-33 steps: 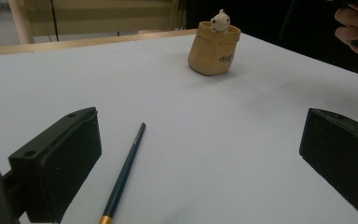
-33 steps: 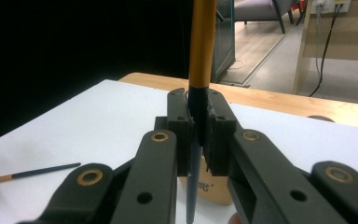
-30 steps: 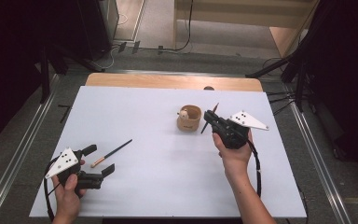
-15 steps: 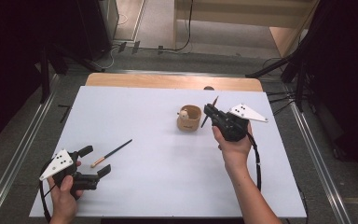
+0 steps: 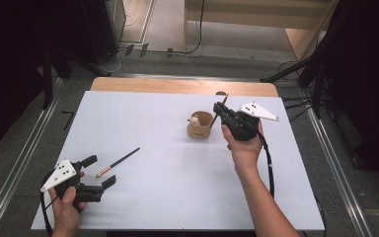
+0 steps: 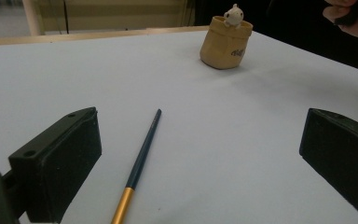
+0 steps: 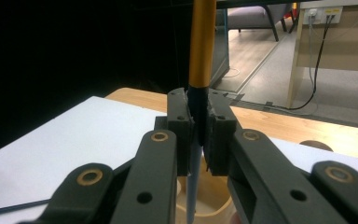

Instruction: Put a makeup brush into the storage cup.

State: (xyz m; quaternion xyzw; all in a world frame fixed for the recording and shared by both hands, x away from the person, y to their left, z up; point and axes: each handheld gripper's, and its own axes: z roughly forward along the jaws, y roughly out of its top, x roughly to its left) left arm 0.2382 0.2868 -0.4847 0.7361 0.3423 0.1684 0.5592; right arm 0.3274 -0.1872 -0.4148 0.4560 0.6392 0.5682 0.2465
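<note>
Two brushes are here, and I judge the job, putting them into the cup, about half done. The right gripper (image 7: 199, 135) has its jaws closed tight on one brush (image 7: 201, 42), held upright with its lower end just above the cup (image 5: 200, 125). Inside the cup I cannot tell anything, except a small white figure (image 6: 233, 16) sitting on its rim. The left gripper (image 5: 97, 170) is wide apart and empty; the second brush (image 6: 142, 156) lies flat on the table (image 5: 177, 197) between its jaws, not yet taken.

A big white table (image 5: 168, 123) holds a little tan cup (image 5: 200, 125) on the far right and a thin brush (image 5: 118, 162) near the left.
</note>
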